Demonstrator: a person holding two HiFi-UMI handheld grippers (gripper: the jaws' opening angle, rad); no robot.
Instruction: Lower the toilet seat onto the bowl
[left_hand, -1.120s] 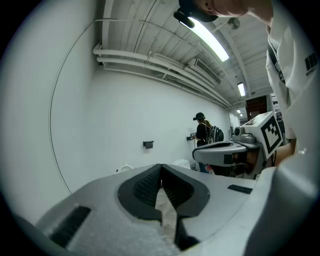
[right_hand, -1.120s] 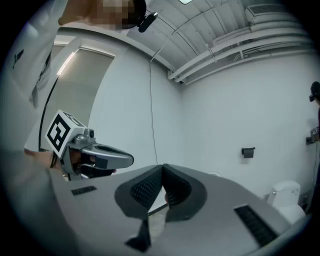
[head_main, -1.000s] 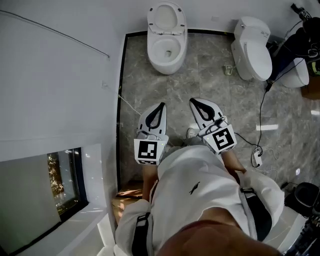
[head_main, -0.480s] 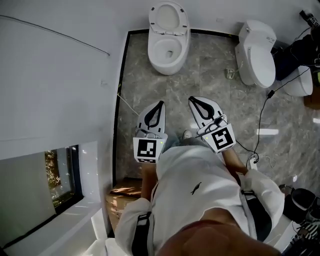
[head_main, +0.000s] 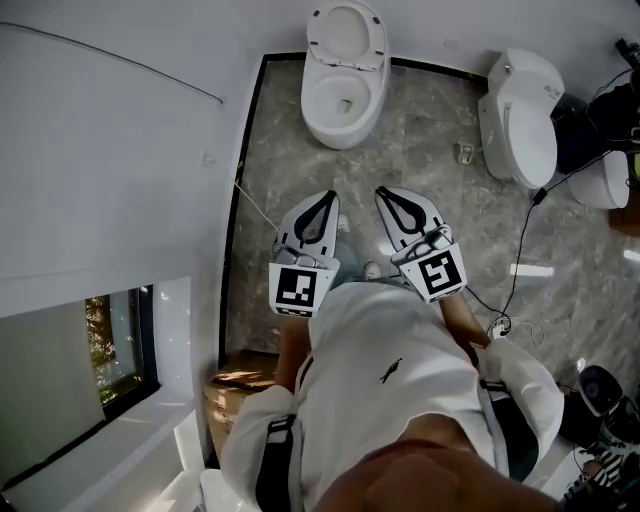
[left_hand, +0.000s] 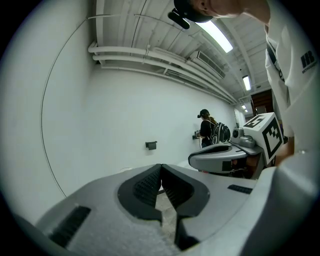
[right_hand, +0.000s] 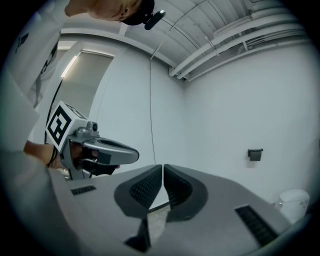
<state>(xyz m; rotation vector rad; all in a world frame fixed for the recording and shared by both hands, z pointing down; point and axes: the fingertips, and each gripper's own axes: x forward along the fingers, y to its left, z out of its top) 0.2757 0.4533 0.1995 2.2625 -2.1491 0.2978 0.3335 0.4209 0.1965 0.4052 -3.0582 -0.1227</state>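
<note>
Head view: seat (head_main: 346, 30) stands upright against the far wall, above its bowl (head_main: 340, 105), at the far end of the marble floor (head_main: 420, 170); not yet lowered. Left tongs (head_main: 322, 200) and right tongs (head_main: 388, 195) are both closed and empty, side by side, well short of it. Step looks like the approach. Get close, open one pair, pinch the seat's top rim, tip it forward and ease it down so it doesn't slam. Skip the second toilet (head_main: 525, 120) at far right.

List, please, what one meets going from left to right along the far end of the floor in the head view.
White wall → toilet with its seat raised → small object on the floor → toilet with its lid down.
</note>
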